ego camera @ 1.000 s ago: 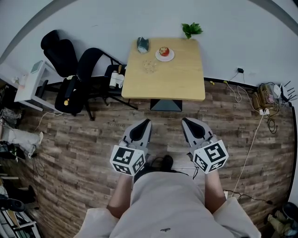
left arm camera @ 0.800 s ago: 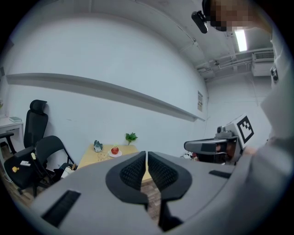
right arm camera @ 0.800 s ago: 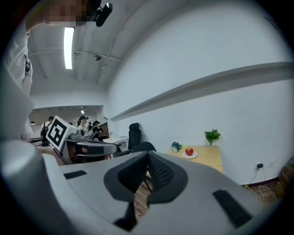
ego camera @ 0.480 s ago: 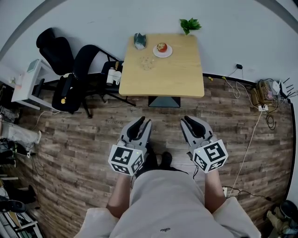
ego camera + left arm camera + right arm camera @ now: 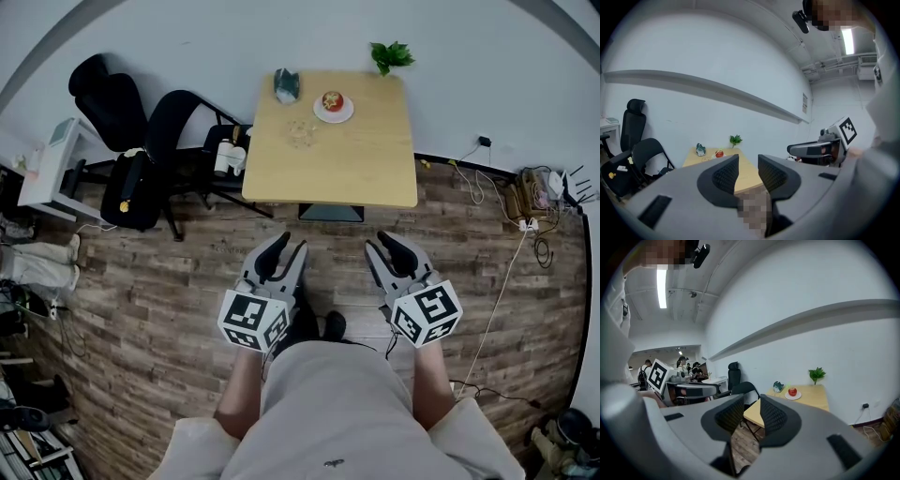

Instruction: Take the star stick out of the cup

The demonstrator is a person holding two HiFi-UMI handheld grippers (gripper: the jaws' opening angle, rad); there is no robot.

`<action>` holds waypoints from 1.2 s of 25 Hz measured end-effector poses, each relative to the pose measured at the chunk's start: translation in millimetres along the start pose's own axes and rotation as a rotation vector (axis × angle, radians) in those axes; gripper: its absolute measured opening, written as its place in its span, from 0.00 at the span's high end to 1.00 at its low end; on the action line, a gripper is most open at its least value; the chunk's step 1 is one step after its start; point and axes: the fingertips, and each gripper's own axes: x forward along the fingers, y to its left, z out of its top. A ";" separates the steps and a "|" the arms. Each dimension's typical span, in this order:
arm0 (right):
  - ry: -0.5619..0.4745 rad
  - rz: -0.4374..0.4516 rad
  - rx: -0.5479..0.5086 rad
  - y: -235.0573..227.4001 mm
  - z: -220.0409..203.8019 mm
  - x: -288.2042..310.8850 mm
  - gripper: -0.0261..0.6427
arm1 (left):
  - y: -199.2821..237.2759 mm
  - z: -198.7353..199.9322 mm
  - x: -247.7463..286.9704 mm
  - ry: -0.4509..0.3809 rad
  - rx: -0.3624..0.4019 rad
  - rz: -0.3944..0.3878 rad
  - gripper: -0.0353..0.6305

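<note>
Overhead, in the head view, the person stood on the wood floor (image 5: 159,281) a little way back from the light wooden table (image 5: 356,164), with both grippers held out side by side in front of the body and well short of the table edge. The left gripper (image 5: 292,244) and the right gripper (image 5: 377,242) had both just been opening, and their jaws stood spread with nothing between them. On the far part of the table sat a teal thing (image 5: 286,85), a red apple (image 5: 332,100) on a white plate (image 5: 343,114), and a green plant (image 5: 391,56) at the back corner. A small see-through thing (image 5: 300,133) stood just in front of the teal thing; it may have been the cup, but it was too small to tell, and the star stick could not be picked out. Black chairs (image 5: 178,131) stood left of the table.

Next, the left gripper view looked between its parted dark pads (image 5: 723,176) at the table and wall; only open air lay between them, and the other gripper showed at the right.

Lastly, the right gripper view showed its ribbed pads (image 5: 774,416) apart too, with only floor and table edge behind the gap. People (image 5: 647,367) were in the far background at the left.
</note>
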 end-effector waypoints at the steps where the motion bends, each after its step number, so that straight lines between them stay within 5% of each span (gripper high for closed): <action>1: 0.000 -0.001 -0.001 -1.8 2.8 6.1 0.82 | 5.7 2.2 4.0 0.000 -0.001 -0.001 0.79; 30: 0.047 -0.157 0.035 -45.3 66.0 180.0 0.82 | 168.6 55.4 110.0 0.034 -0.009 -0.138 0.78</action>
